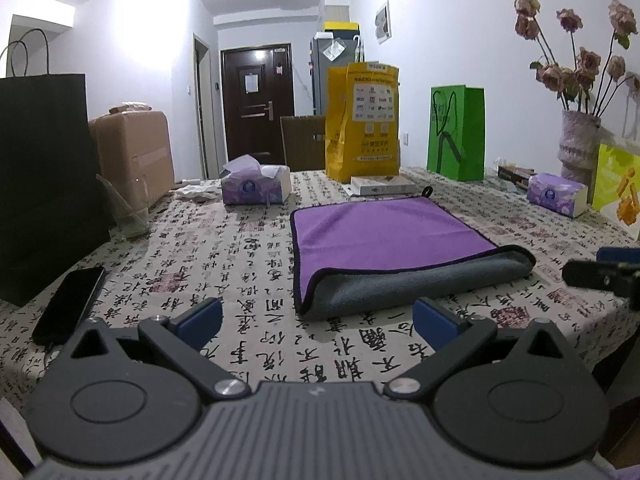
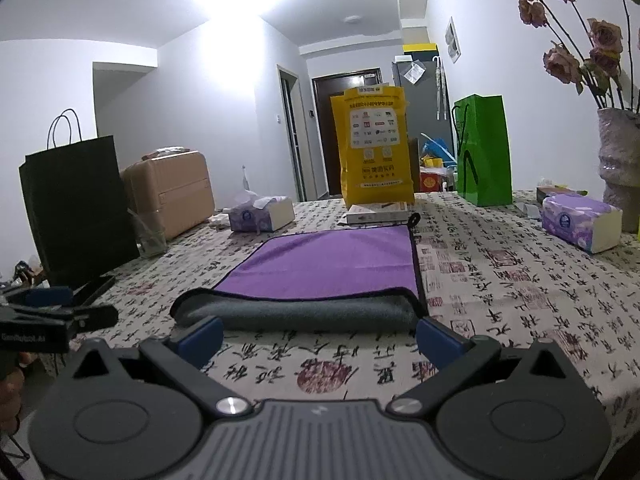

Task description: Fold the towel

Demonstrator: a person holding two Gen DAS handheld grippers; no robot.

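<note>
Left wrist view, left gripper [image 1: 318, 320] spread wide and empty, right gripper [image 2: 318, 338] likewise, towel [image 1: 384, 236] mid-table, vase [image 1: 578, 140] of flowers [image 1: 580, 64] at right edge, tissue box [image 1: 256, 186] sprouting tissue.

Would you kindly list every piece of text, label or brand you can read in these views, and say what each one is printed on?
"GenRobot.AI": white lettering, partly cut off, on the left gripper body as seen in the right wrist view.
Tablecloth: large black calligraphy characters and red seals, stylised and seen upside down, not reliably readable.
Yellow bag: logos and characters, too small to read.
Tissue packs: round logo, blurred.
Green bag: line drawing only, no legible words.
</note>
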